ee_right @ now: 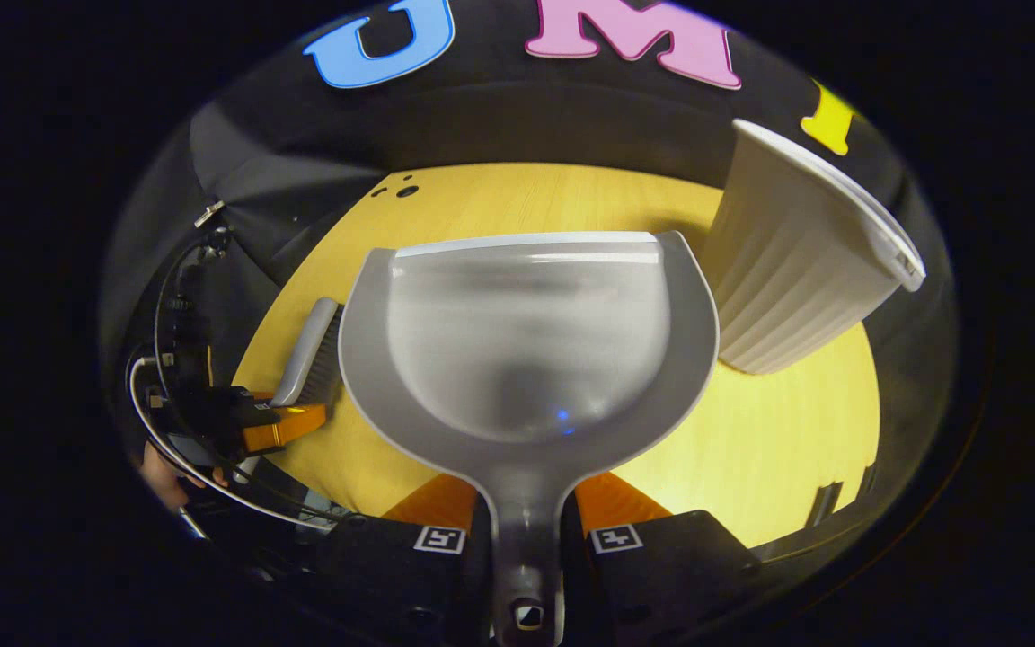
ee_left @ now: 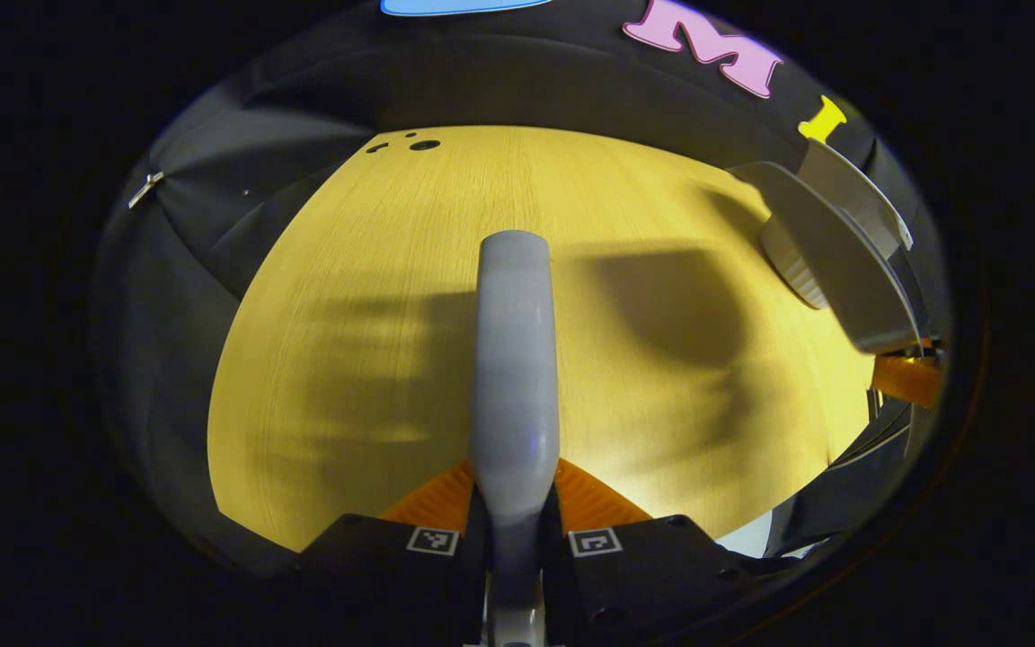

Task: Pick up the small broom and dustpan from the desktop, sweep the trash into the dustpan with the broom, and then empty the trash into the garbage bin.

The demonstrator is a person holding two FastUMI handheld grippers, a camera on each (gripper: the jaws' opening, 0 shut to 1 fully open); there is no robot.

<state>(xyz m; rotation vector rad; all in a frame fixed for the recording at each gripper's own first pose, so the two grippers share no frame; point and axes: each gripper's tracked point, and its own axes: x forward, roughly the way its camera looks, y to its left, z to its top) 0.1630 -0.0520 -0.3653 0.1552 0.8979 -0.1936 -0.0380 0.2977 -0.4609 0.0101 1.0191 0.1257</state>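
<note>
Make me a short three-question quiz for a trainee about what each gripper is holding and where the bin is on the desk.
1. True or false: the right gripper is shut on the dustpan.
2. What does the left gripper hold?
A. a cup
B. the small broom
C. a sponge
3. In the right gripper view, the white garbage bin stands on the ____ desktop.

Key: 1 true; 2 B; 3 wooden.

No text can be read on anything.
</note>
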